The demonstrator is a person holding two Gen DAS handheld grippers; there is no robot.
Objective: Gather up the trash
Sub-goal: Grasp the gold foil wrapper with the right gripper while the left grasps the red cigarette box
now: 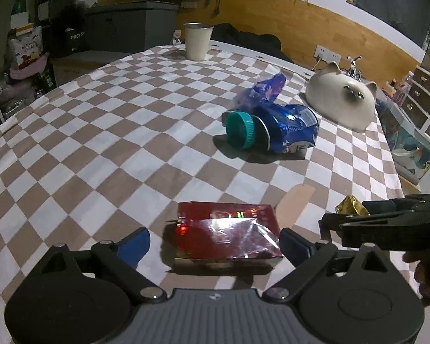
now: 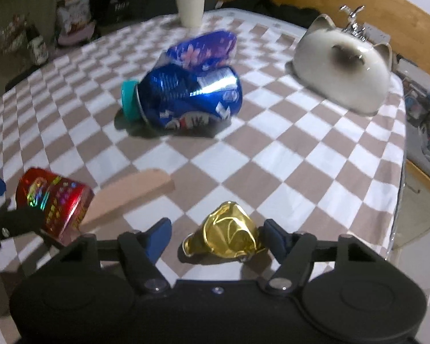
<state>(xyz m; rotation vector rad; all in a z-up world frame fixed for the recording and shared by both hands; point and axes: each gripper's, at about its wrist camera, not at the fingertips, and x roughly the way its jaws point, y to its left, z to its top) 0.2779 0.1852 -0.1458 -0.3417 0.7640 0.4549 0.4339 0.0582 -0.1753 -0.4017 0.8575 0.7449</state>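
On the checked tablecloth, your left gripper sits low over the red box, jaws spread wide. The box lies flat between the blue pads; the right pad looks just beside its edge, the left pad stands clear of it, no squeeze visible. Just right of the box lies a flat pinkish wooden stick, one end close to the box.

Further right, your right gripper straddles the crumpled gold foil wrapper. Jaws partly open; the right pad is at or near the foil's edge, the left pad apart from it. Contact cannot be confirmed, so not counted as a grip.

Mid-table, beyond both: a crushed blue can on its side, a teal cap against its left end, a blue-purple wrapper touching it behind. Far edge: a pale cup, upright. Far right: a white cat-eared bowl, upside down.
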